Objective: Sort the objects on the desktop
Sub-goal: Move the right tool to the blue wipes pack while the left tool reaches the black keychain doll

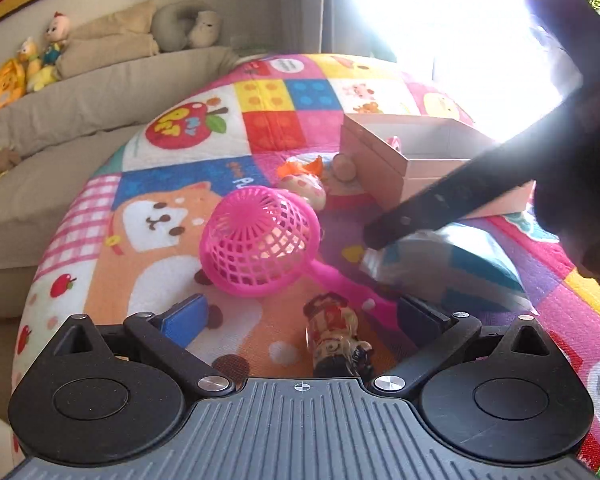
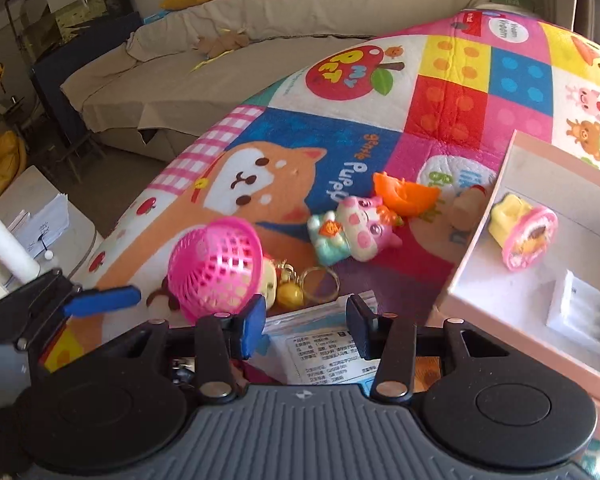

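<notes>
My left gripper [image 1: 300,316] is open above a small figurine keychain [image 1: 336,336] lying between its fingers on the colourful mat. A pink mesh scoop [image 1: 256,240] lies just ahead of it. My right gripper [image 2: 306,322] is open over a plastic packet with a printed label [image 2: 324,352]; in the left wrist view its dark finger [image 1: 440,208] touches the packet [image 1: 440,268]. A pig toy [image 2: 356,232], an orange piece [image 2: 404,194] and a tan wooden piece [image 2: 466,206] lie beside the pink box [image 2: 540,280]. The box holds a yellow-pink toy [image 2: 524,232] and a white battery case [image 2: 584,316].
The patchwork mat [image 2: 452,92] covers the table. A beige sofa [image 2: 220,60] with plush toys stands beyond it. A side table with papers [image 2: 40,220] is at left. Bright window glare fills the left wrist view's upper right.
</notes>
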Demonstrator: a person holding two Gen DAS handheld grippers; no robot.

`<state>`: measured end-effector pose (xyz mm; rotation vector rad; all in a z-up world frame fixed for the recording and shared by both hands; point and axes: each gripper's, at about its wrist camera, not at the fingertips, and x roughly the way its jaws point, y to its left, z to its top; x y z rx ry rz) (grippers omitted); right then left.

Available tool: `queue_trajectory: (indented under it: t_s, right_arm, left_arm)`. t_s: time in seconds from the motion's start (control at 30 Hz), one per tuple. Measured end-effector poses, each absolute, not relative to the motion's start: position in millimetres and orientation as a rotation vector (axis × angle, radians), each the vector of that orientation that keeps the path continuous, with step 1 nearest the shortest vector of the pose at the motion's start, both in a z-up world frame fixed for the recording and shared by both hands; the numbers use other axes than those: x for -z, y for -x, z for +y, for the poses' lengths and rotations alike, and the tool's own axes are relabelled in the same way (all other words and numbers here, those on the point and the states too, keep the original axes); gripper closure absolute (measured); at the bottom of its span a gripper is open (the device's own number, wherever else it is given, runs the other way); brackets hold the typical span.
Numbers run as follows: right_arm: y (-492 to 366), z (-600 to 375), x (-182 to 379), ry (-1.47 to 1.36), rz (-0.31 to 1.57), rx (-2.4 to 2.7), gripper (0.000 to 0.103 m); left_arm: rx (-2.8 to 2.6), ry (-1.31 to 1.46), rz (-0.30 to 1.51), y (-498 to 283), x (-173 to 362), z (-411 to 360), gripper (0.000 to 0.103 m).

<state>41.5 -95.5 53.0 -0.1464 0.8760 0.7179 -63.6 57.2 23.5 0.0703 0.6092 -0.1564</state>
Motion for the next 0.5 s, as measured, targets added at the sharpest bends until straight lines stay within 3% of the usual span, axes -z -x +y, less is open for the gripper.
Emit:
queue_trajectory:
  t_s: [0.27,0.43,0.5]
  right_arm:
    - [18.7,-173.2,-46.9,0.271,0.685,-0.44,0.05]
    - [24.5,-217.8,-50.4,0.116,0.644,-0.348,0.026]
    - [25.3,-228.7,-47.6,0.076,0.619,-0.302,0.021]
  left_arm:
    - [0.164,-0.134,0.649,74.6,-23.6,44.4,0.0]
    - [0.201,-0.108,0.688,91.6,-25.7,45.9,0.0]
    - [0.219,-0.073,0.706,94.7,-27.1,45.2,0.0]
